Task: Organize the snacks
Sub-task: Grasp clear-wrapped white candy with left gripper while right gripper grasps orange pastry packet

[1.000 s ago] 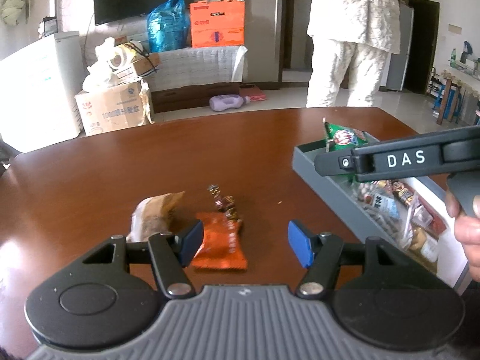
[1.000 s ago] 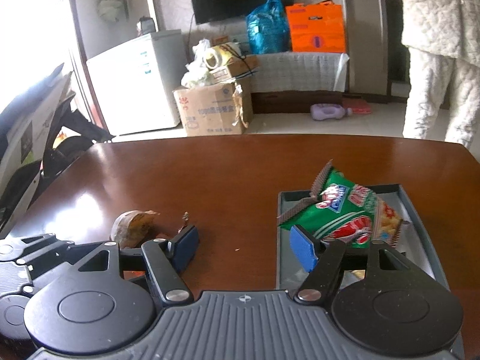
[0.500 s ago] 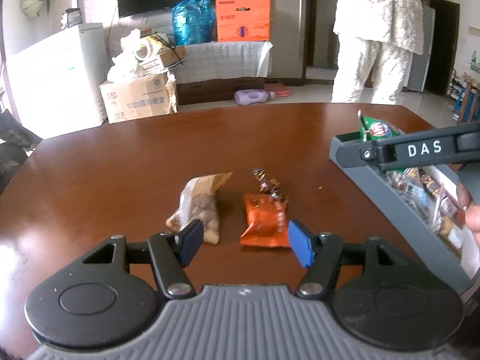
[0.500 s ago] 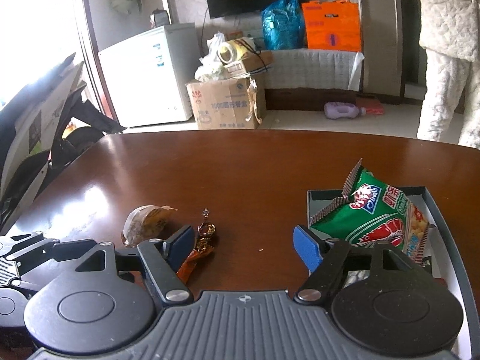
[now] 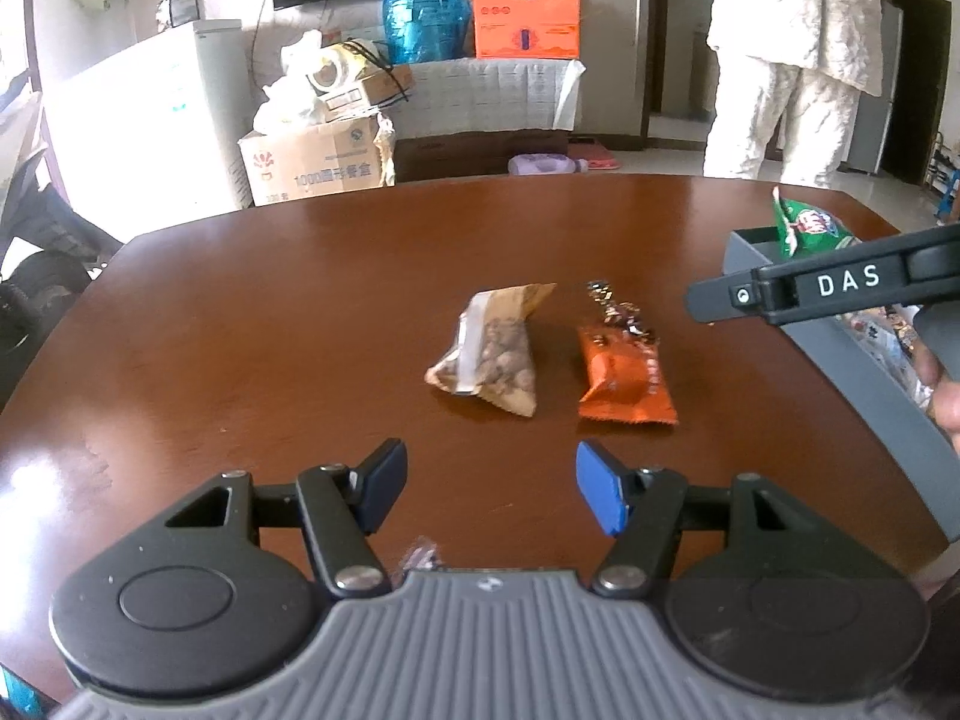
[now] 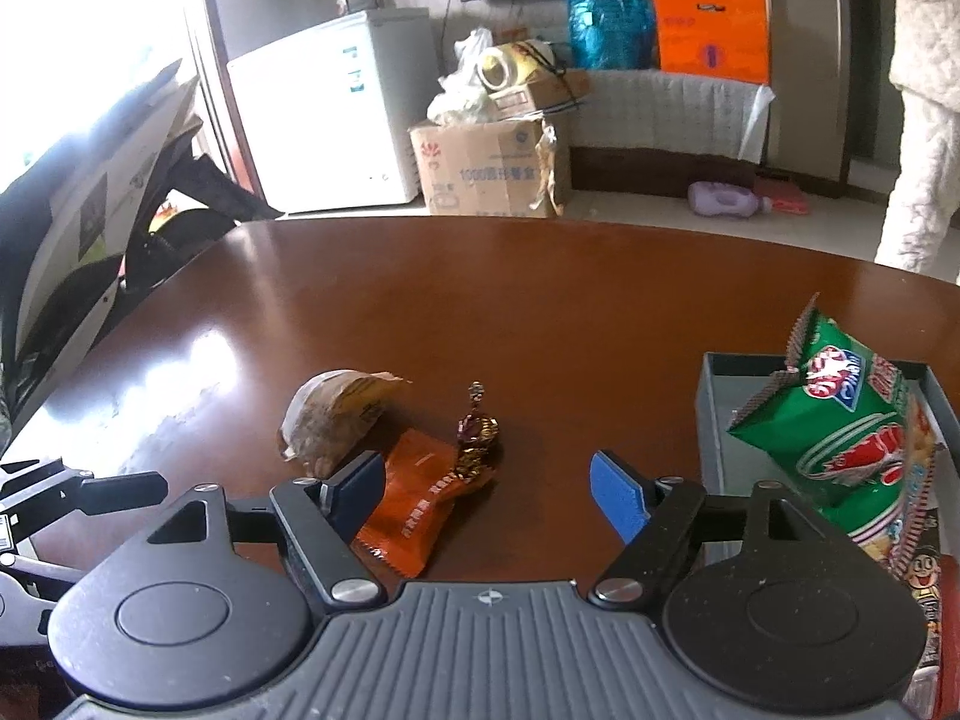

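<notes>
Right wrist view: the right gripper (image 6: 487,495) is empty, jaws opening, above the orange packet (image 6: 414,510) and the twisted candy (image 6: 477,441) mid-tabletop. The left gripper (image 5: 487,495) is open and empty, short of the nut pouch (image 5: 492,354). The grey box (image 6: 714,420) at the tabletop's right edge holds the green bag (image 6: 840,432). Step in hand, likely: picking loose snacks; next, lower onto one and close.

Tabletop (image 5: 300,312): dark reddish-brown wood, glossy, rounded edge. Lying directly on it: one clear-and-tan nut packet (image 5: 495,348); one orange snack packet (image 5: 624,375) just beside it; one dark foil-wrapped candy (image 5: 615,309) touching the orange packet's far end; one grey tray (image 5: 840,360) at right.
</notes>
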Tool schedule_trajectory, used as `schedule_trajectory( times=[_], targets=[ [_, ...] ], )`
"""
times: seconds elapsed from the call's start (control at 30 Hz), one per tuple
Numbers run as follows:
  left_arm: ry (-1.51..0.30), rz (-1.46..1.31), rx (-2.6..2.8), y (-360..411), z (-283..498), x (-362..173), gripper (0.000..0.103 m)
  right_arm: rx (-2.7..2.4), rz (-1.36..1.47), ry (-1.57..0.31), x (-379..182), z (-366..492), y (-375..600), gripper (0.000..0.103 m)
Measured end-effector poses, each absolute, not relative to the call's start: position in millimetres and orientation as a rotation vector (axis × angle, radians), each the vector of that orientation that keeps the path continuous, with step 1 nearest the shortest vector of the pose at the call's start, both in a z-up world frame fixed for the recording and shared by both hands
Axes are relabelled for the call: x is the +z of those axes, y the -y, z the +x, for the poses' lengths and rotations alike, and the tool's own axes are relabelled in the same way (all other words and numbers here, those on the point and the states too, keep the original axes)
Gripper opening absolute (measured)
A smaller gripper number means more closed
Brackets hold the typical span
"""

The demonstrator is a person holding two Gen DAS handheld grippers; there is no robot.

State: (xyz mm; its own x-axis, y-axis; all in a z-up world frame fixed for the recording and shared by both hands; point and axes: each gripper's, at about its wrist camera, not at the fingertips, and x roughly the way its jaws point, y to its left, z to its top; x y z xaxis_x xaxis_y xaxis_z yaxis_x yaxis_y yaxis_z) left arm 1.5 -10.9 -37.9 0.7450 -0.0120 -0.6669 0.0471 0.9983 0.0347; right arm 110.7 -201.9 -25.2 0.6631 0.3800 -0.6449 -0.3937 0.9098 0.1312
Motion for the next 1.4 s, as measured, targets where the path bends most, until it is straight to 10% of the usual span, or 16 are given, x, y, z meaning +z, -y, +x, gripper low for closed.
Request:
schedule_trajectory(
  times=[1.4],
  targets=[
    [-0.810, 0.026, -0.036, -13, -13, -77, 0.063, 0.501, -0.086, -0.831, -65, 119, 145, 0.078]
  ],
)
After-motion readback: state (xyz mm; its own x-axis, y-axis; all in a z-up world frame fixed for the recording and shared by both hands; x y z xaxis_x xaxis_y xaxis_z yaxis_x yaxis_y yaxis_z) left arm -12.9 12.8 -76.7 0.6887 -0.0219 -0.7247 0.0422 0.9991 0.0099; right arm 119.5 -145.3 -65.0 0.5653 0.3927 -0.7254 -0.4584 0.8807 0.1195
